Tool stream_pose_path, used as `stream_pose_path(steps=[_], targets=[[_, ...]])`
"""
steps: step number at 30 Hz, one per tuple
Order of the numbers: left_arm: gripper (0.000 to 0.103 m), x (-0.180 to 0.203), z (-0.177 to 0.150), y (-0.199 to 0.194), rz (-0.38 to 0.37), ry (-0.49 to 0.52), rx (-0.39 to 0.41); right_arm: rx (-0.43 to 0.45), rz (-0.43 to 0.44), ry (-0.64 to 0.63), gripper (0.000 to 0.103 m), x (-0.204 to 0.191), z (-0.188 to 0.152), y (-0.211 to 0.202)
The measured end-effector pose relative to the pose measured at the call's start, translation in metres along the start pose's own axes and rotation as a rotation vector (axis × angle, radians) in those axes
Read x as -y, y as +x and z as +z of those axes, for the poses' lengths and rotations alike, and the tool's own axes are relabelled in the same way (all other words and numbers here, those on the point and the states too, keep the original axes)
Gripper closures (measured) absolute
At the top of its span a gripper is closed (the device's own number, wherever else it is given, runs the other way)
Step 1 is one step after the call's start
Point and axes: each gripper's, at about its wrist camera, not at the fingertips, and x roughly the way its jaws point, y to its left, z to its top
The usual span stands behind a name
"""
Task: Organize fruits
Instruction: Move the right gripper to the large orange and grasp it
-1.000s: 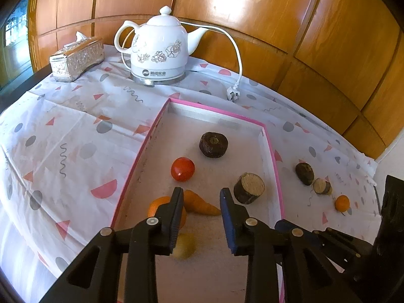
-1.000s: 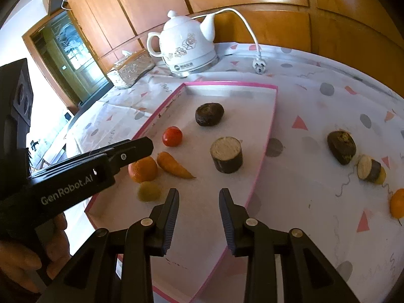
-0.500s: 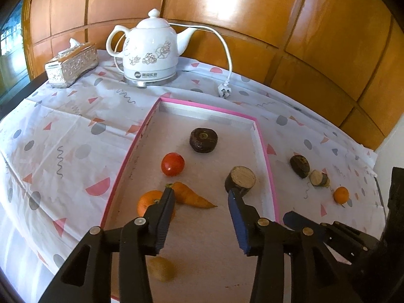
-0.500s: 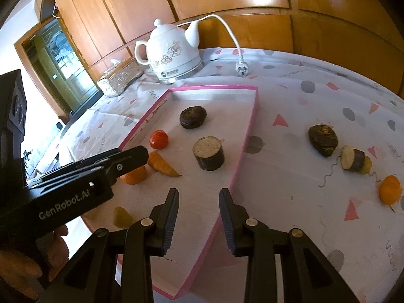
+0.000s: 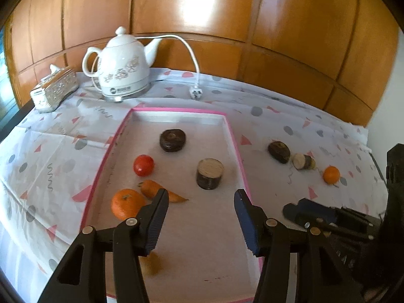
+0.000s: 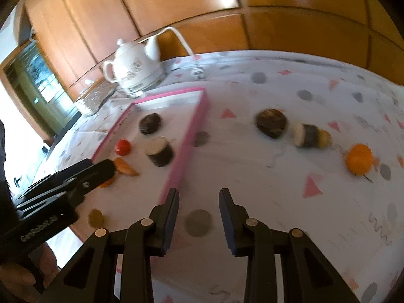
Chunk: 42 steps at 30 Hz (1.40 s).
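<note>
Fruits lie in two groups: several inside the pink-edged tray [image 5: 236, 141] at frame centre, three more on the tabletop [image 6: 252, 176] at right of the tray.

Left gripper [image 5: 200, 217]: jaws are opening, nothing between them; they hang over the tray's near half, with the carrot [image 5: 161, 192] and large orange [image 5: 127, 203] just beyond the left jaw tip. A small yellowish fruit [image 5: 152, 265] lies beneath the left jaw, blurred.

Right gripper [image 6: 199, 217]: jaws stand narrowly apart and empty, above bare cloth just outside the tray's right rim.

Outward from there, at right of frame: a dark round fruit [image 6: 271, 122], a cut dark-skinned piece [image 6: 306, 135] touching a small yellowish item, and a small orange [image 6: 359, 159] well apart from the tray.

Step in hand, by judgement: reaching for a loose fruit. Recommended practice: widen the right jaws before descent, centre them on a single fruit, and close across its widest part. The small orange, standing clear of its neighbours, allows the cleanest approach; round fruit may roll if nudged.
</note>
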Motion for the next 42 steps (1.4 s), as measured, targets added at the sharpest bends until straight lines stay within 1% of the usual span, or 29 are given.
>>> stream_pose_path(steps=[3,13,17,25,27,30,32,33,42], targets=[[0.048,0.007,-0.002,0.002,-0.017,0.015,-0.011,0.003,-0.041,0.056,0.070,0.023,-0.005,-0.004],[0.048,0.033,-0.008,0.008,-0.076,0.083,-0.048,0.013,-0.144,0.173,0.070,0.081,-0.019,-0.016],[0.045,0.043,-0.006,0.009,-0.094,0.103,-0.048,0.027,-0.182,0.208,0.070,0.099,-0.021,-0.022],[0.044,0.061,-0.002,0.019,-0.142,0.122,-0.085,0.037,-0.251,0.273,0.070,0.132,-0.017,-0.026],[0.044,0.067,0.000,0.021,-0.155,0.128,-0.091,0.039,-0.264,0.278,0.066,0.137,-0.014,-0.026],[0.044,0.075,0.001,0.024,-0.167,0.138,-0.099,0.049,-0.284,0.270,0.063,0.142,-0.007,-0.024],[0.044,0.079,0.001,0.027,-0.173,0.145,-0.105,0.054,-0.299,0.251,0.056,0.144,-0.001,-0.022],[0.044,0.081,0.002,0.028,-0.177,0.146,-0.108,0.057,-0.306,0.245,0.055,0.144,0.001,-0.021],[0.044,0.092,0.004,0.040,-0.201,0.151,-0.137,0.051,-0.358,0.177,0.055,0.151,0.021,-0.004]])
